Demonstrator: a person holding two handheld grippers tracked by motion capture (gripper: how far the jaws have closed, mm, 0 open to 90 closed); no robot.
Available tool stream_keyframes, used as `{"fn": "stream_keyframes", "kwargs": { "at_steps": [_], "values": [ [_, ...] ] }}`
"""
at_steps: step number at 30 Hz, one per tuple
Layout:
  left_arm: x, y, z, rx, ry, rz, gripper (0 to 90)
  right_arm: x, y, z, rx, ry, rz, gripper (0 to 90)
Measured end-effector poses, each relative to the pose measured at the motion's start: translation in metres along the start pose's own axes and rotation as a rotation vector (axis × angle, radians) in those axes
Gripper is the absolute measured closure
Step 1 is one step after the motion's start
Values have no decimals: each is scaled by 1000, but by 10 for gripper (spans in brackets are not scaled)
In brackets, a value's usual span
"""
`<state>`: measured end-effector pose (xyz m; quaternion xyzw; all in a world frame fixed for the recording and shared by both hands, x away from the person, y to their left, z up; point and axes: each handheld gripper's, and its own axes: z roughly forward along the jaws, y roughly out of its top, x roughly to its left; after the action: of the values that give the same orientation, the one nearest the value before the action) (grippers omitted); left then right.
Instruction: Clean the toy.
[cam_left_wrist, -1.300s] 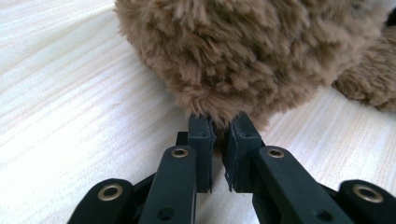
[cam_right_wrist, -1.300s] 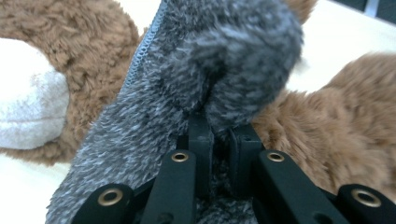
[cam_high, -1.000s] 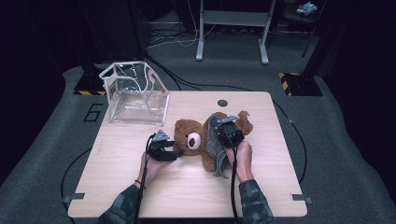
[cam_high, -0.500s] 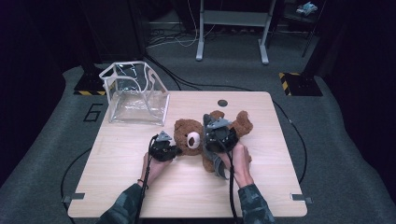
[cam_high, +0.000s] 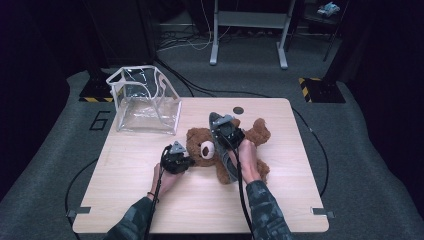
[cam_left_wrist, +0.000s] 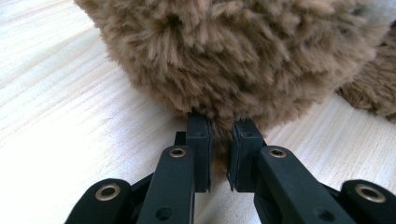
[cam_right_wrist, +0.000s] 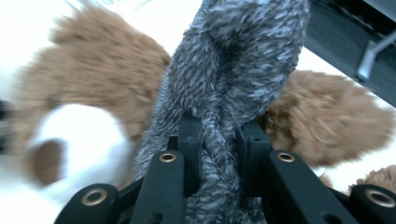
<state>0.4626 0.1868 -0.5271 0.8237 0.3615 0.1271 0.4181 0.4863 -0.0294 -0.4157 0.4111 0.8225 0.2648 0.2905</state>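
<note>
A fluffy brown teddy bear (cam_high: 210, 147) with a pale muzzle lies on the wooden tabletop (cam_high: 280, 200). The left tongs (cam_left_wrist: 219, 154) have just been closing, pinching its fur. The right tongs (cam_right_wrist: 219, 154) have just been closing on its shaggy grey garment (cam_right_wrist: 233, 70), bear just behind.

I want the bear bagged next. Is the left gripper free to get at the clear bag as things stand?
Probably not: the left gripper is shut on the teddy bear's head fur. The clear bag stands beyond it, path open.
</note>
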Motion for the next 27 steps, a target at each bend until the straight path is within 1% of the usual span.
{"fn": "stream_keyframes", "kwargs": {
  "at_steps": [1,3,4,5,6,7,8,9,10,11,12,13,14,15,17,18,19,20,21,22,23,24,25,26,27],
  "values": [
    [0,0,0,0,-2,0,809,-4,0,4,1,-3,0,758],
    [0,0,0,0,-3,0,809,-12,0,5,-3,-15,30,759],
    [0,0,0,0,-3,1,809,-15,1,5,-1,-23,55,759],
    [0,0,0,0,-3,0,809,-20,2,4,0,-37,60,759],
    [0,0,0,-2,-5,-5,809,-23,2,3,-1,-68,65,760],
    [1,0,0,0,-5,-1,809,-28,3,2,7,-92,63,759],
    [1,0,0,5,-15,-8,809,-35,3,1,17,-99,82,759],
    [1,0,0,11,-10,-2,809,-43,3,1,21,-126,112,759],
    [2,0,0,2,-13,-8,809,-48,2,0,23,-140,116,758],
    [3,0,0,3,-15,-8,809,-57,0,-1,24,-151,146,757],
    [3,0,0,1,-22,-18,809,-61,-1,-3,20,-149,154,757],
    [3,0,0,1,-22,-18,808,-61,-1,-3,20,-149,154,757],
    [3,0,1,0,-25,-25,808,-64,-4,-14,-15,-132,177,756],
    [4,0,1,1,-27,-27,808,-63,-5,-17,-37,-113,188,756],
    [4,0,1,0,-28,-30,807,-58,-5,-25,-68,-68,191,756],
    [4,0,0,4,-30,-27,806,-53,-5,-29,-82,-31,182,756],
    [4,0,0,3,-29,-26,806,-46,-5,-31,-82,13,176,755],
    [4,0,0,3,-28,-26,806,-37,-4,-32,-77,33,147,754],
    [3,0,0,5,-30,-26,806,-29,-3,-31,-69,70,132,753],
    [3,0,0,5,-30,-25,806,-25,-2,-28,-63,100,121,753],
    [4,0,0,4,-29,-25,806,-19,-1,-23,-44,103,107,753],
    [4,0,0,3,-27,-23,806,-17,0,-18,-26,99,78,753],
    [3,0,1,1,-26,-24,806,-16,0,-13,-15,96,83,753],
    [3,0,0,2,-26,-23,806,-20,-1,-4,-2,83,93,753],
    [3,0,1,0,-26,-25,806,-23,-2,-1,-1,76,102,753]
  ]
}}
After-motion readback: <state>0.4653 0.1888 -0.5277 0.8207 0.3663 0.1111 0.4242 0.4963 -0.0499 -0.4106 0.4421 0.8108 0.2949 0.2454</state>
